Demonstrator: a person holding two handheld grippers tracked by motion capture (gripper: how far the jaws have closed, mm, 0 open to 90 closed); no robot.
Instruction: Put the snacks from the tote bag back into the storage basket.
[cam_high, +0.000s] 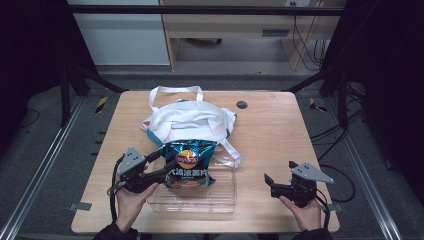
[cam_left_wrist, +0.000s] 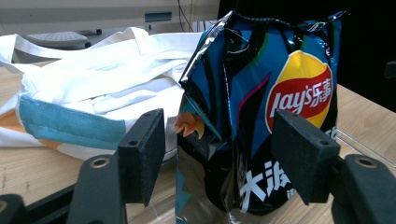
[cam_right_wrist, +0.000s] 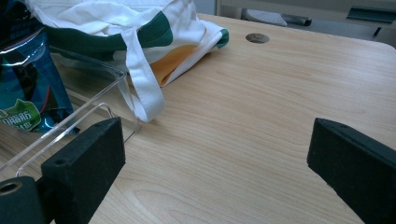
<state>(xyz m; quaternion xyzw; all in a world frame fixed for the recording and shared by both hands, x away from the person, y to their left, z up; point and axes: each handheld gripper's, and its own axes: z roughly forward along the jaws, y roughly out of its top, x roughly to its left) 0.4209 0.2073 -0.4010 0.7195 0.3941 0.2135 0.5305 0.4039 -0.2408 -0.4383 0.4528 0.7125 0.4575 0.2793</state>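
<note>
Standing upright in the clear plastic tray (cam_high: 222, 202), the blue chip bag (cam_high: 189, 163) leans against the white tote bag (cam_high: 190, 120) behind it. Either side of the chip bag, the left gripper (cam_high: 161, 164) has its jaws spread, pads off the foil. Well apart on the wooden table (cam_high: 280, 130), the right gripper (cam_high: 274, 184) gapes empty.
</note>
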